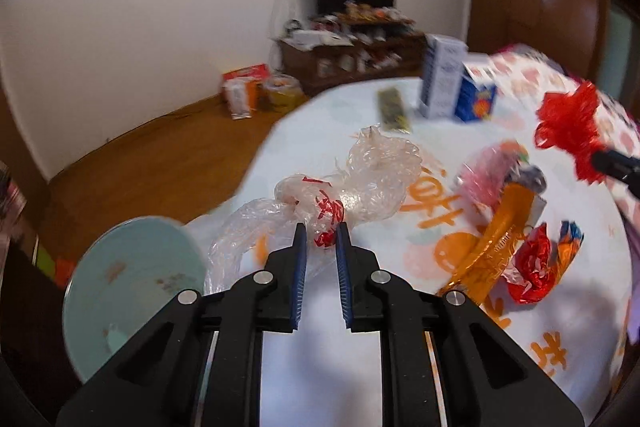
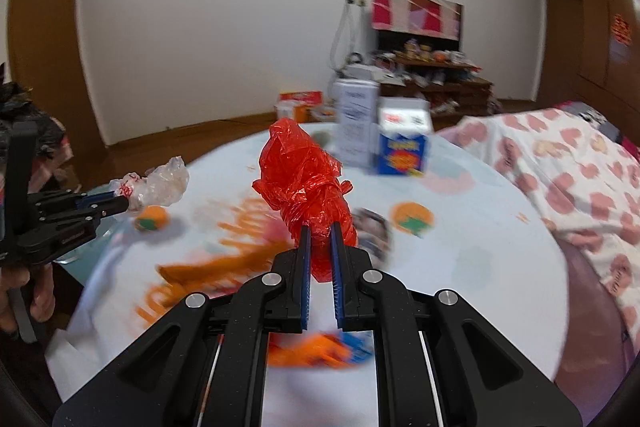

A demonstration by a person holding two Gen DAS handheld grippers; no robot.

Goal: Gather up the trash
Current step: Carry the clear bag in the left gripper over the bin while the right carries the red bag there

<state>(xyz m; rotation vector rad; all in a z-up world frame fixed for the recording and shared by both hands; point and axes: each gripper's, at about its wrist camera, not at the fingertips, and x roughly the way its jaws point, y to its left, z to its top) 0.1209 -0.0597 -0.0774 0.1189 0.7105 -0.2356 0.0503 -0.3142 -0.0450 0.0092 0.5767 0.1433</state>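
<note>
The left gripper (image 1: pixel 321 233) clamps a clear plastic bag (image 1: pixel 352 187) above the table (image 1: pixel 320 115), near the bin (image 1: pixel 132 291), probably to drop it there. The right gripper (image 2: pixel 320 231) clamps a red plastic bag (image 2: pixel 304 179); both bags hang lifted off the table.

Two cartons (image 2: pixel 380 131) stand side by side (touching) on the table's (image 2: pixel 500 227) far part.
</note>
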